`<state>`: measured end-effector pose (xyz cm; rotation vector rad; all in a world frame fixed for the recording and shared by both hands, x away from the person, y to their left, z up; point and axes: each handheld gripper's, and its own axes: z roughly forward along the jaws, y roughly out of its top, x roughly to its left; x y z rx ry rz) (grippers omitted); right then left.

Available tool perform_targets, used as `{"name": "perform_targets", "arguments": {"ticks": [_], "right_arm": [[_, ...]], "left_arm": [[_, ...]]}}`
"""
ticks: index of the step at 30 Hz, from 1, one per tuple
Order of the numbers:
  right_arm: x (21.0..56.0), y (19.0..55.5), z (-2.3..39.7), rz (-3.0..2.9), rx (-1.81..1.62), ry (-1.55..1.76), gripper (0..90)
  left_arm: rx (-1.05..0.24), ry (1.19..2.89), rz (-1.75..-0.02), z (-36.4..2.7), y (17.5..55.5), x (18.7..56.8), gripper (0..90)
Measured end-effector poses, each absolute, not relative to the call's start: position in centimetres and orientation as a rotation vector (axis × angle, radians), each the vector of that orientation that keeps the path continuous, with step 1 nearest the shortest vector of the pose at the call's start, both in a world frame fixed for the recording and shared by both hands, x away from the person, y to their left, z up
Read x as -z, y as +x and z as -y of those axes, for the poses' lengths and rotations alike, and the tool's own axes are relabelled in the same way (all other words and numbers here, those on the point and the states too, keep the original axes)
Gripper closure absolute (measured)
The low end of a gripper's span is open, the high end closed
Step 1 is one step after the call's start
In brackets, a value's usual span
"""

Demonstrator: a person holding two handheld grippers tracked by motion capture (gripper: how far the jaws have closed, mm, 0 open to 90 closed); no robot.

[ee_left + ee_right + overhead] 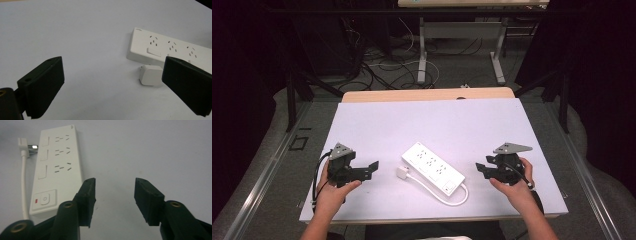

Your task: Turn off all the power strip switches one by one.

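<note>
A white power strip (432, 167) lies slantwise at the middle of the white table top (437, 117). Its cable (451, 198) loops around the near end, and its white plug (403, 173) rests beside the strip's left side. My left gripper (371, 170) is held left of the plug, pointing right, open wide with nothing between its jaws. In the left gripper view the plug (150, 75) and the strip (175, 47) lie ahead of the gripper (112, 67). My right gripper (480, 170) hovers right of the strip, pointing left, open and empty. In the right gripper view the strip (58, 170), with its red-marked switch, lies left of the gripper (115, 182).
A wooden strip (427, 95) borders the table's far edge. Beyond it, loose cables (382, 67) lie on the floor around the legs of another table (422, 55). Metal rails (267, 170) run along both sides of the table.
</note>
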<state>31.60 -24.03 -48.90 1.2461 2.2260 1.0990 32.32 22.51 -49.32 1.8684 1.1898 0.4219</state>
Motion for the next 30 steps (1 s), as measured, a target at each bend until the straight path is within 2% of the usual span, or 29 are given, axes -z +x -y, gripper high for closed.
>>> {"name": "perform_targets", "arguments": {"ticks": [21,30], "right_arm": [[49.7,31.3,20.8,-2.403,-1.092,1.137,89.1],[50.1,31.0,18.9,-2.457,-1.062,1.091,90.0]], "left_arm": [[-0.436,1.865,-1.187,-22.3,32.2,49.4,7.1],[-0.440,1.869,-1.190,-22.4,32.3,49.4,7.8]]}}
